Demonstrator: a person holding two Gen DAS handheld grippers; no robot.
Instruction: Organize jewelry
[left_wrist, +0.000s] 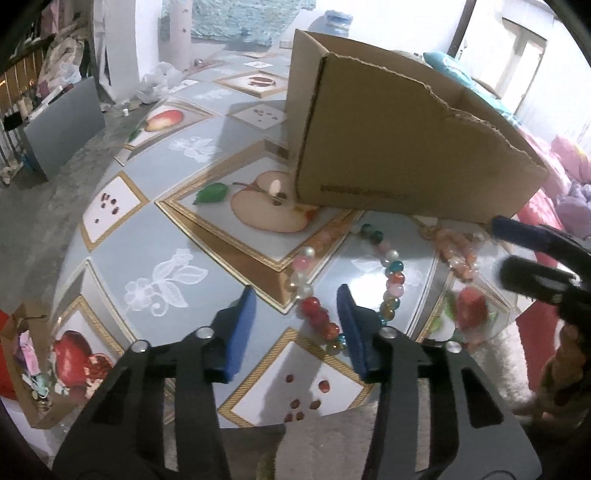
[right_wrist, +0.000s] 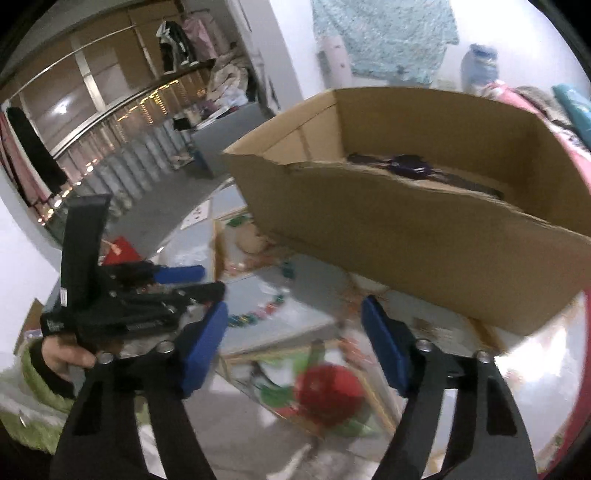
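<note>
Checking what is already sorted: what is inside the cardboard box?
Inside the cardboard box, the right wrist view shows a dark purple item on the floor. The torn front wall hides the rest.

Necklace (left_wrist: 384, 280) before box (left_wrist: 406, 147)

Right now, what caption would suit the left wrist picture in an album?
Left gripper open around a beaded necklace on the fruit-print table, cardboard box behind.

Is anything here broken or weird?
Yes: the cardboard box has a ragged, torn top edge along its near wall, as if a flap was ripped off. The beaded necklace just lies loose on the table.
</note>
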